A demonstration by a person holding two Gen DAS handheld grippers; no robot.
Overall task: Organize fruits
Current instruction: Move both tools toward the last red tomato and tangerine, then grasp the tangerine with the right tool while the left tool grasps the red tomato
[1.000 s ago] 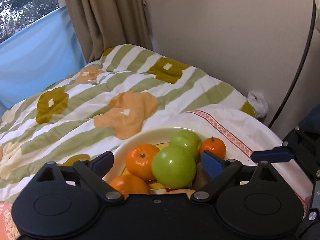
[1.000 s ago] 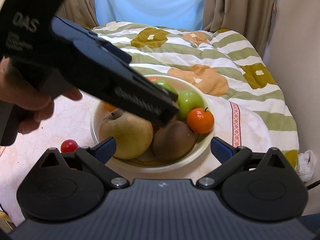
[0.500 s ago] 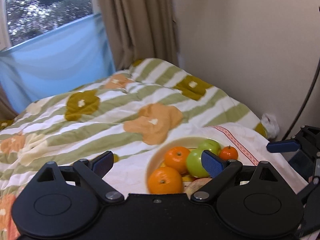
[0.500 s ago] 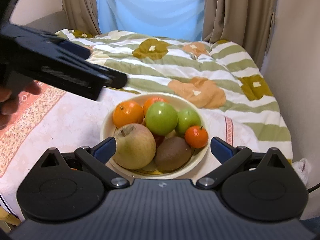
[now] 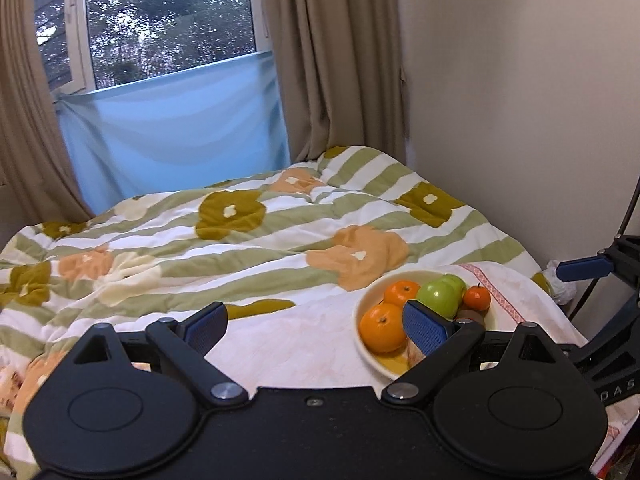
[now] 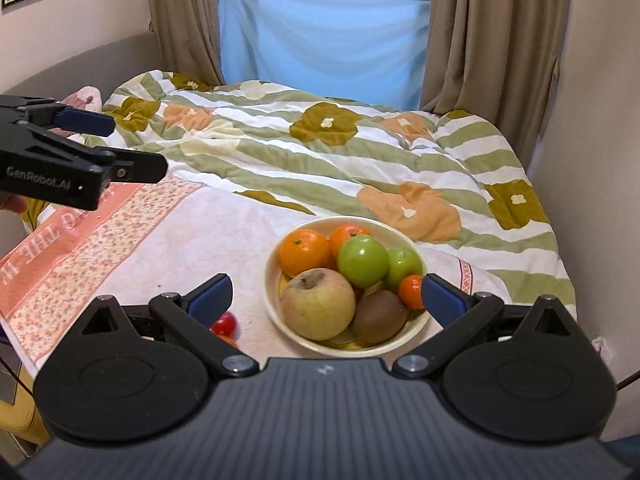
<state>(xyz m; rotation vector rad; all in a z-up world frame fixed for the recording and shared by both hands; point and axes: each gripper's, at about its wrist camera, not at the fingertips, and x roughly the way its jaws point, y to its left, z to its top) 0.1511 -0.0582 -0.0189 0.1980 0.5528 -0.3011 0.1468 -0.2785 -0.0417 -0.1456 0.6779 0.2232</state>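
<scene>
A cream bowl [image 6: 272, 268] stands on a cloth-covered table and holds two oranges [image 6: 302, 251], two green apples [image 6: 362, 261], a pale apple [image 6: 318, 303], a kiwi [image 6: 378, 321] and a small tangerine [image 6: 410, 291]. The bowl also shows in the left wrist view [image 5: 364, 304]. My right gripper [image 6: 326, 294] is open and empty, just short of the bowl. My left gripper [image 5: 316, 324] is open and empty, raised to the left of the bowl; it also shows in the right wrist view [image 6: 80, 120]. A small red fruit [image 6: 223, 325] lies on the cloth left of the bowl.
The table cloth [image 6: 100, 240] is white with a pink patterned band on the left. Behind it lies a bed with a striped floral duvet [image 6: 320, 152]. A wall [image 6: 600, 160] is close on the right. A window with a blue sheet [image 6: 320, 40] and curtains is at the back.
My left gripper has lifted off the bowl and moved away to the left. My right gripper has drawn back and up, so the bowl looks smaller.
</scene>
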